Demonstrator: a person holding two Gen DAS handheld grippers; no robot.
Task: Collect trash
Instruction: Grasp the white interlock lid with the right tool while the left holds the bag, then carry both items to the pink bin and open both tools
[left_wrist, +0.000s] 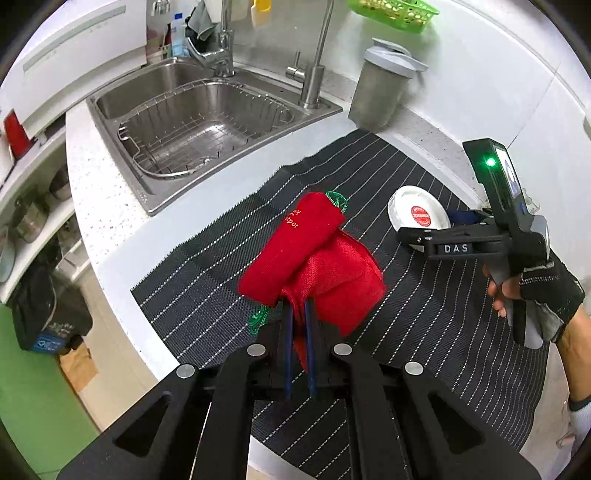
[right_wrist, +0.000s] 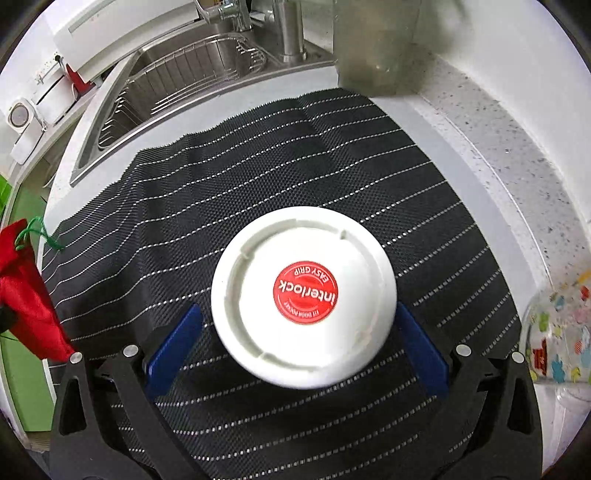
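Pinching the edge of a red cloth bag (left_wrist: 314, 266), the left gripper (left_wrist: 300, 314) sits low in the centre of the left wrist view with its blue fingers (left_wrist: 289, 332) nearly together and the fabric caught between them. The bag, with a green drawstring (left_wrist: 338, 201) at its far end, hangs bunched over a black mat with white stitched lines (left_wrist: 221, 266) that covers the white counter (left_wrist: 96, 184). In the right wrist view the same bag (right_wrist: 26, 295) shows at the left edge of the frame. The right gripper (right_wrist: 299, 339) stands wide apart, its blue fingers (right_wrist: 173, 347) on either side of a round white lid (right_wrist: 258, 321) with a red sticker (right_wrist: 306, 292) in its middle; the left finger is clear of the lid, while the right one comes up against its rim, though whether it touches I cannot tell. The lid fills the centre of that frame, above the mat, and whether it rests on the mat is not clear. From the left wrist view, that lid (left_wrist: 402, 203) appears right of centre, just beyond the right gripper's black body, which a gloved hand (left_wrist: 543, 288) holds at the right edge. A steel sink (left_wrist: 122, 96) with a wire rack (left_wrist: 207, 129) lies in the upper left, a grey lidded container (left_wrist: 380, 92) stands at the upper right beside the mat, and a green basket (left_wrist: 395, 14) sits at the top edge.
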